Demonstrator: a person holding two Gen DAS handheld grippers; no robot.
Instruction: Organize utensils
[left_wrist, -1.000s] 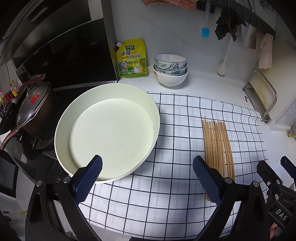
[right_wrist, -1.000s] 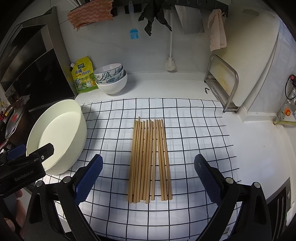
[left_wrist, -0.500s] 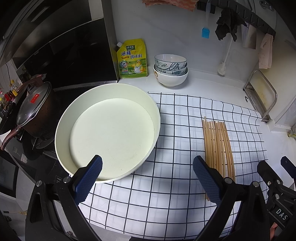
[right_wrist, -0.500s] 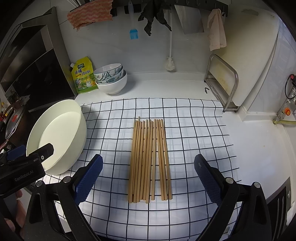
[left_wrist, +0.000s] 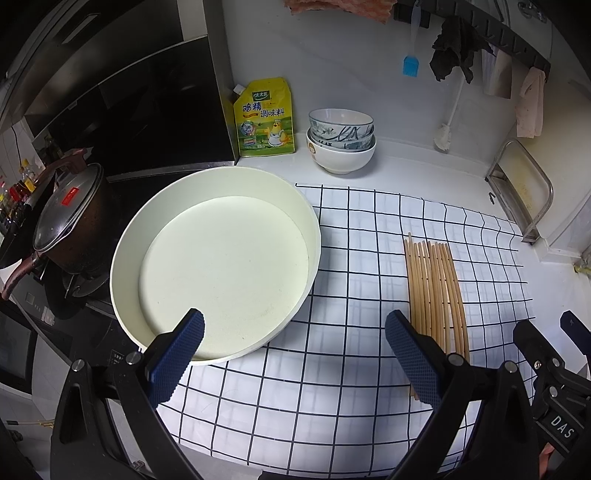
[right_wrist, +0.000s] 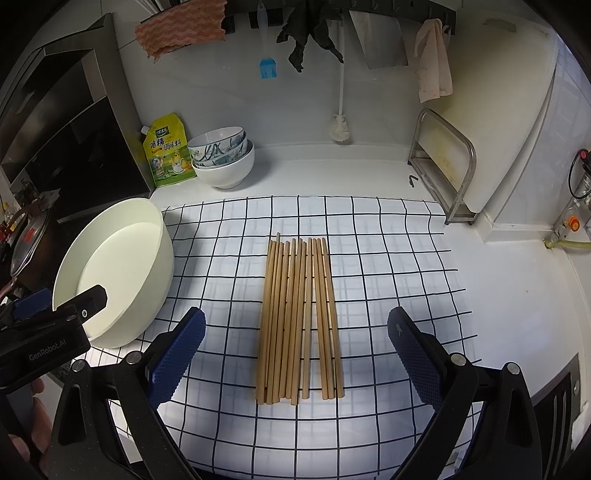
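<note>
Chopsticks (right_wrist: 300, 319) lie bundled side by side on the grid-patterned cloth (right_wrist: 388, 258) covering the desk, right of the empty cream basin (left_wrist: 125, 258). Both the left claw (left_wrist: 293, 350) and right claw (right_wrist: 295, 354) hover spread wide, holding nothing.

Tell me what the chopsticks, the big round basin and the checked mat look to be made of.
Chopsticks: probably bamboo or wood, matte tan, unlacquered, with faint lengthwise grain. Basin: cream and matte with thick smooth walls, likely plastic or glazed ceramic; the pictures cannot settle which. Mat: likely cloth, since its black grid lines waver and the far edge ripples.
</note>
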